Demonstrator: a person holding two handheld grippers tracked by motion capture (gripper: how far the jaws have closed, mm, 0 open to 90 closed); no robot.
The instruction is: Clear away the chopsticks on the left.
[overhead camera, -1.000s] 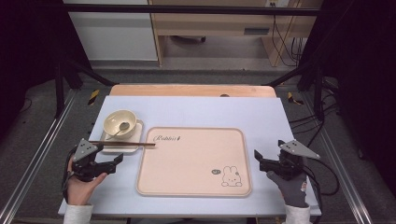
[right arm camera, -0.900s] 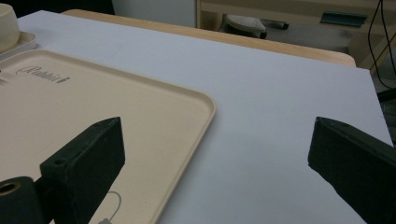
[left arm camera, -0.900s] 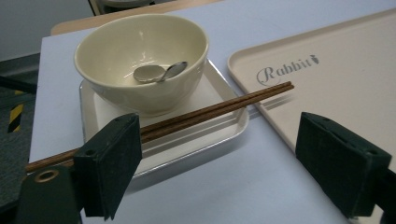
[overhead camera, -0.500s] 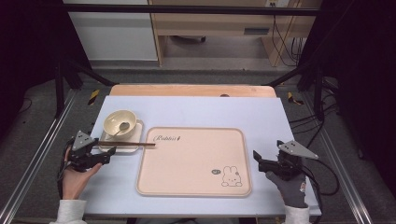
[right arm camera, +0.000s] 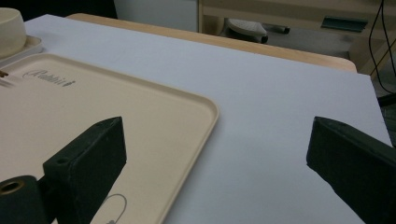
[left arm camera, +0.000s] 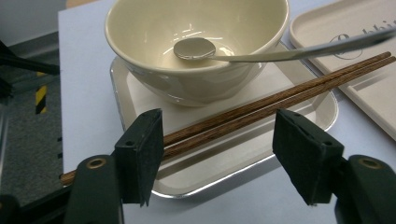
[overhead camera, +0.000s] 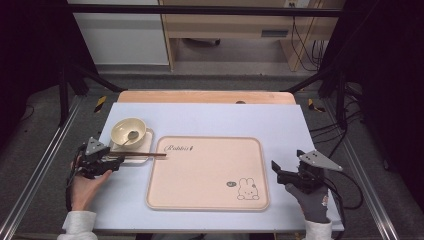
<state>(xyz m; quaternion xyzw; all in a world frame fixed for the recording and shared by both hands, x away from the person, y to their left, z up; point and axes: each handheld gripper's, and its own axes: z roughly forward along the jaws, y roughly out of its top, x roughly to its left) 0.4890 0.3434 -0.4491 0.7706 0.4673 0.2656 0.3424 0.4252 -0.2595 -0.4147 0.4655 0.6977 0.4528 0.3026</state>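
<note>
Your left gripper (overhead camera: 114, 162) sits at the left edge of the table, its jaws spread apart and holding nothing. In the left gripper view the pair of wooden chopsticks (left arm camera: 261, 107) passes between those jaws, running close beside one jaw; whether they touch it cannot be told. The chopsticks lie across the small white tray (left arm camera: 224, 154), with their tips reaching over onto the corner of the large beige tray (overhead camera: 207, 172). A cream bowl (overhead camera: 128, 131) stands on the small tray just behind the chopsticks, and a metal spoon (left arm camera: 219, 51) rests inside it with its handle leaning over the rim. Your right gripper (overhead camera: 276, 169) rests near the right edge of the large tray, jaws wide apart and empty, above the pale blue table cover (right arm camera: 280, 102).
</note>
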